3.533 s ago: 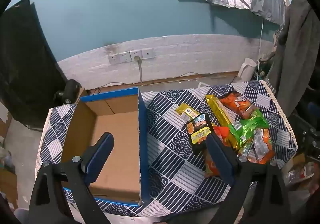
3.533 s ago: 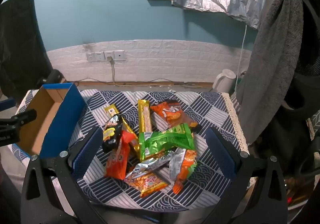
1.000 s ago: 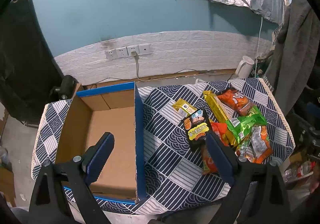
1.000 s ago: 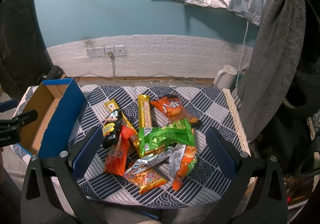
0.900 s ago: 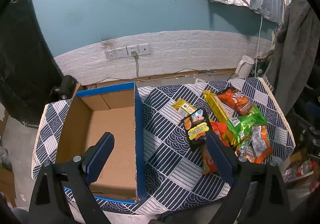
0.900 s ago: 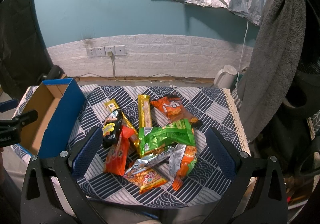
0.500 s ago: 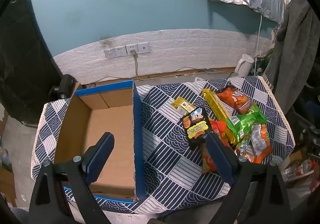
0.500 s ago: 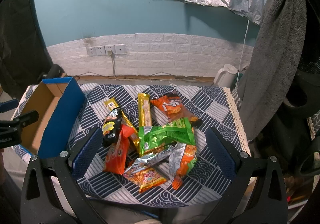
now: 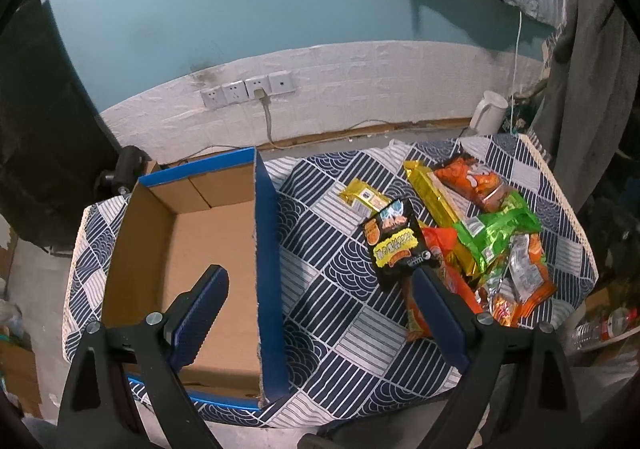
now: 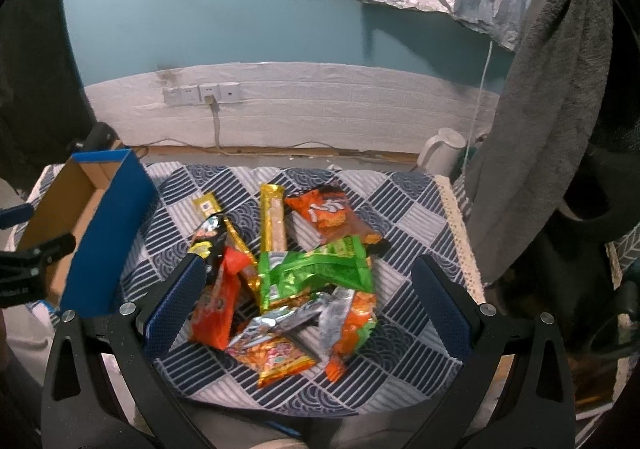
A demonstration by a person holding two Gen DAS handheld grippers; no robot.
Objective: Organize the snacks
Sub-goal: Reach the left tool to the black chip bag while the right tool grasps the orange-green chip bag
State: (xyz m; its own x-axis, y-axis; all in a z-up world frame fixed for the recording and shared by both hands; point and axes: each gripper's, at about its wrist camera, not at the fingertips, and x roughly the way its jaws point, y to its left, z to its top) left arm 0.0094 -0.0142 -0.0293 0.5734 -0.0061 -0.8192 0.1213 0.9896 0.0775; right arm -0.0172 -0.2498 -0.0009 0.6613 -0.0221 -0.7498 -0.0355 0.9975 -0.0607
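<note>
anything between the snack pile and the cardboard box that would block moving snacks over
Only the box's own blue side wall stands between the snack pile and the inside of the cardboard box; snacks must be lifted over it. The tablecloth between them is bare, and both claws hang open above the table.

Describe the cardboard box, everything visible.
The cardboard box is open-topped and rectangular, with blue outer faces and rim and a plain brown corrugated inside. It looks empty in the left wrist view. It sits upright on the patterned tablecloth, at the table's left end, left of the snack pile and apart from it. Its long right wall stands vertical with a rough cut top edge. Flap seams show on the far inner wall. Neither gripper touches it.
</note>
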